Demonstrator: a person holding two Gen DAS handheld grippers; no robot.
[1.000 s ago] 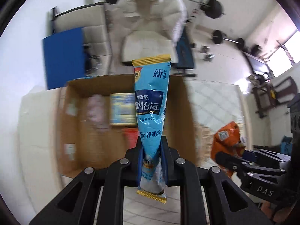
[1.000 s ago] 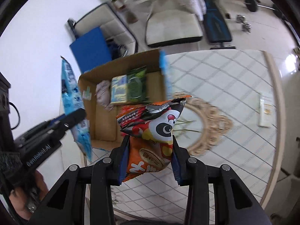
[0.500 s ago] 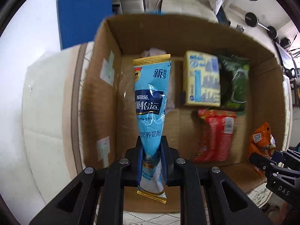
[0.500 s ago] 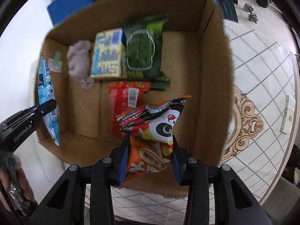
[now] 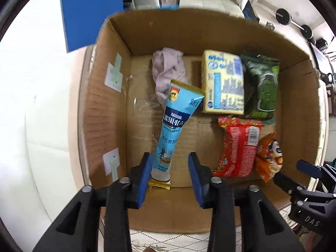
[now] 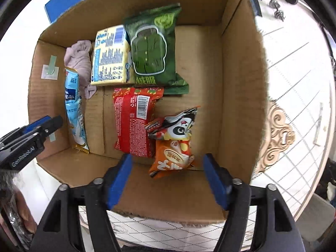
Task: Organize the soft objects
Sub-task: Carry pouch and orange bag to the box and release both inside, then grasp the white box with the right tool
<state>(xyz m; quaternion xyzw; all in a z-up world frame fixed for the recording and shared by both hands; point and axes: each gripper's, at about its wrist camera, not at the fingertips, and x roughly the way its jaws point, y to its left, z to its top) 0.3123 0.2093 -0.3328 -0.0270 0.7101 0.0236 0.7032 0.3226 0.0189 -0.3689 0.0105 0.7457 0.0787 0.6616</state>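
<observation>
An open cardboard box (image 5: 100,109) (image 6: 237,96) fills both views. My left gripper (image 5: 170,180) is open over its near left part; the light blue Nestle sachet (image 5: 174,126) leans free between its fingers, and also shows in the right wrist view (image 6: 73,109). My right gripper (image 6: 168,178) is open over the near right part; the orange snack bag (image 6: 174,145) lies on the box floor between its fingers, and also shows in the left wrist view (image 5: 269,157).
In the box lie a lilac cloth (image 5: 168,71), a yellow-blue pack (image 5: 222,84), a green bag (image 6: 153,52) and a red noodle pack (image 6: 134,124). The box stands on a tiled table with a carved ornament (image 6: 277,136). A blue panel (image 5: 90,10) stands behind.
Both grippers have opened. The blue sachet and the orange snack bag have dropped free into the box. Both grippers have moved lower over the box.
</observation>
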